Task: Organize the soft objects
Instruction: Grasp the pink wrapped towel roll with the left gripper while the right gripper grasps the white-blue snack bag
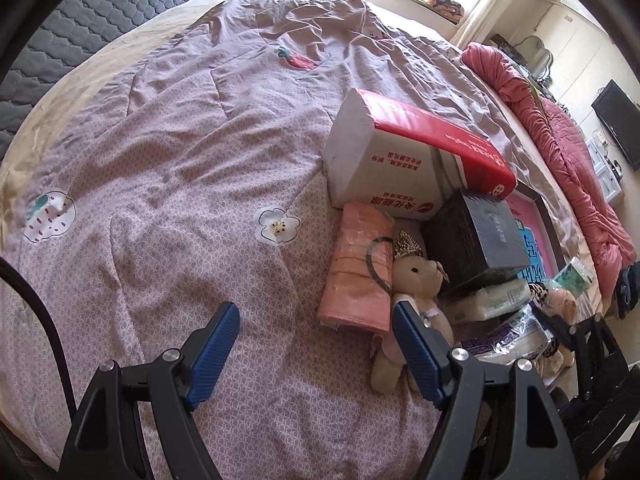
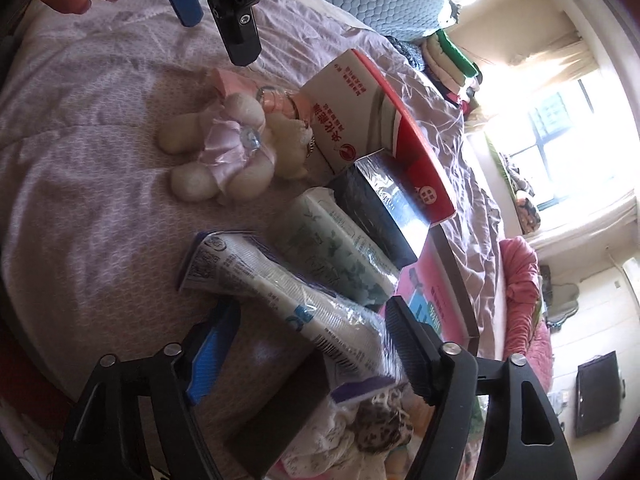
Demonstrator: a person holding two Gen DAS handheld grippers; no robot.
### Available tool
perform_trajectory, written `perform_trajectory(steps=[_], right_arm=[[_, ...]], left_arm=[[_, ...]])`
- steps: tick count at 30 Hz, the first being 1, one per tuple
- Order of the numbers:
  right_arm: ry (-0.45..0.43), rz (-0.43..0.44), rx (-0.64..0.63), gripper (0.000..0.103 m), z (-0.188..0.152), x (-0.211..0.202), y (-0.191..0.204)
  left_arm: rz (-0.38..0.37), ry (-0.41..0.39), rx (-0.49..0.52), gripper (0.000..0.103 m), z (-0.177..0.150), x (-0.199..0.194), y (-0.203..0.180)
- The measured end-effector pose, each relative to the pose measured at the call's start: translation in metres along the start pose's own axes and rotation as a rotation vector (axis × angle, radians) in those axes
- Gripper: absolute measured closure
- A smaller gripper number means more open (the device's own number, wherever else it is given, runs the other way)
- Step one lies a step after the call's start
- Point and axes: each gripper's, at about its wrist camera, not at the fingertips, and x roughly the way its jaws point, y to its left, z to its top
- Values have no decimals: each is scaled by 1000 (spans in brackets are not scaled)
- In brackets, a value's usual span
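Right gripper [image 2: 308,340] half-closed around tissue pack [image 2: 280,292], contact unclear. Left gripper [image 1: 316,352] wide, empty, beside bear [image 1: 416,292]. Risk: slick wrap slips; pack nudges bear.

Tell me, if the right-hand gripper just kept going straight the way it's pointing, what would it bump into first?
Most likely the plastic-wrapped tissue pack with purple ends, lying between the right gripper fingers already. Whether the pads touch it is unclear. Beyond it lie the green-patterned tissue pack and the black box.
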Motion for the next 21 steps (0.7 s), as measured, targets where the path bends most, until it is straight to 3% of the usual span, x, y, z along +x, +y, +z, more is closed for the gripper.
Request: perform_trajectory(steps=[1,10,21], right_arm=[[-2,1,4,50,1,2,-1],[-7,6,-26,54,11,11,6],[-7,78,19,63,17,20,10]], left_arm=[[-2,6,-4,25,1,3,0],[-5,32,-14,25,6,22,0],[9,54,40,25,21,43,-9]])
